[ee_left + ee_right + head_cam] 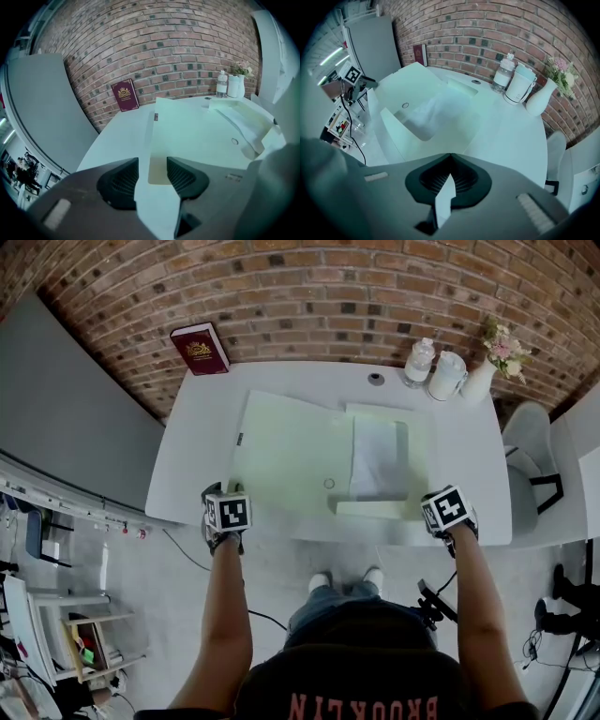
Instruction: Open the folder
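Left gripper (152, 174) hovers, jaws apart, over the near-left corner of the pale green folder (291, 456), which lies spread open on the white table (187, 460). Right gripper (450, 155) has its jaws together. I judge the opening done; next I only need to lift both grippers clear.

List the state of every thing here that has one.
Pale green cardboard folder: open, cover folded out left.
Left tongs: open, gripping nothing.
Right tongs: shut.
Maroon hardback book: closed, standing upright.
Clear plastic bottle: upright, capped.
White lidded jug: upright.
White ceramic vase: upright, holding flowers.
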The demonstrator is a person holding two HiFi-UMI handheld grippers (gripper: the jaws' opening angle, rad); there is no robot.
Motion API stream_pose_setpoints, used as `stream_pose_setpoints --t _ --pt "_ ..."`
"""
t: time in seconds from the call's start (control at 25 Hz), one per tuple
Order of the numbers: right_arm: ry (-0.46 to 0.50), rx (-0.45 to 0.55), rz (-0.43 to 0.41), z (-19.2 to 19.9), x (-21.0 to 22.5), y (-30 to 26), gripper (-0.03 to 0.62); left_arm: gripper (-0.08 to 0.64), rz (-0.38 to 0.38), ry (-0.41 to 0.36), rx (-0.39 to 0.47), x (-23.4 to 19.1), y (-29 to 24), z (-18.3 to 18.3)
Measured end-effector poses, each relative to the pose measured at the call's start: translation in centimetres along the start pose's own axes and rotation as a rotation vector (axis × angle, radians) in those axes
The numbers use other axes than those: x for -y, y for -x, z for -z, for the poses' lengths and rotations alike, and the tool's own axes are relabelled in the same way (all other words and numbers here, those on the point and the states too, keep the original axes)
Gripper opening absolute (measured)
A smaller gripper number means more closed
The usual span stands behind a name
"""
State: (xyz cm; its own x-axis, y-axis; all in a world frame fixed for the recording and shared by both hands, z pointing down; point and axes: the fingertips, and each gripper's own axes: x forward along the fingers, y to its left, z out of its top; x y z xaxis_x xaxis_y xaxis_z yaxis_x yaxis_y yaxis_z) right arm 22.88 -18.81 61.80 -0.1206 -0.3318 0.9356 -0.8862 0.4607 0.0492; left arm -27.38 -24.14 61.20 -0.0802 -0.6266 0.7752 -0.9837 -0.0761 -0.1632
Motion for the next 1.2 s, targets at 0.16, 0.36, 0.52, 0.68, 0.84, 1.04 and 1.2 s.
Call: stream_pose_setpoints --t 0.16,0.36,0.52,0.68,0.84,1.04,1.2 --pt "-0.005 0.001 -0.016 -0.1 0.0 0.1 0.0 0.181 -0.008 0.011 0.028 -0.1 1.1 -0.8" --pt "-0.02 0.033 -0.009 -0.4 0.5 0.3 0.0 0.181 -0.033 0.023 0.077 0.0 2.6 -1.9" --pt "-0.028 0.071 0.0 -1.0 0.9 1.2 0.0 0.181 -0.045 0.025 0.109 0.1 3.9 -2.7" --pt "-0.025 0.107 0.006 -1.7 1.1 2.0 -0.001 0.181 -0.06 0.043 0.149 0.0 5.5 -3.6" --pt "-0.024 0.148 0.014 -2.6 1.4 3.0 -0.002 0.181 -0.061 0.062 0.189 0.3 6.7 -4.7" --pt "-0.028 0.205 0.025 -3.5 1.6 4.6 0.0 0.181 -0.063 0.044 0.253 1.5 8.6 -6.9" --pt "-0.043 0.271 0.071 -4.1 2.1 6.1 -0.002 0.181 -0.045 0.029 0.308 2.7 9.9 -8.5"
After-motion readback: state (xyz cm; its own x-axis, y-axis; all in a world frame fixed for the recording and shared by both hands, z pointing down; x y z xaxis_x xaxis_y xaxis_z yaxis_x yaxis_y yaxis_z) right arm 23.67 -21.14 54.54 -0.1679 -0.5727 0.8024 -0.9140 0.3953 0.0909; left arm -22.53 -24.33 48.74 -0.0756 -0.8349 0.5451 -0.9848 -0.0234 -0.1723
